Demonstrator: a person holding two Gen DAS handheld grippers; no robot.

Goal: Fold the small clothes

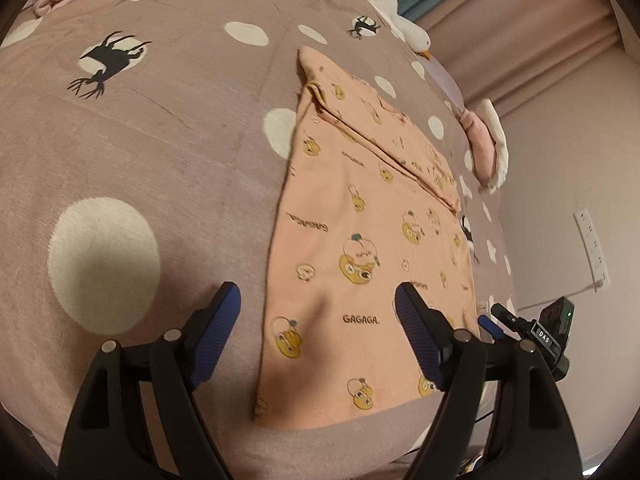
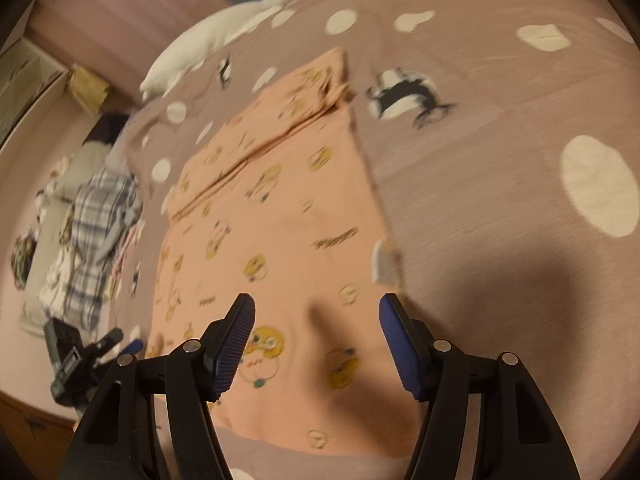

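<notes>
Both grippers, left (image 1: 318, 312) and right (image 2: 317, 322), hang released. We judge the peach shirt (image 1: 360, 216) soft and light. We would pinch its near hem corners.

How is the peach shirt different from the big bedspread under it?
The peach shirt has little yellow cartoon faces and the word GAGAGA; the bedspread is dusty purple with cream dots and black deer. The shirt is small and partly folded, with a flap laid across it; the bedspread spreads far past it on every side. Both are soft cloth lying flat.
</notes>
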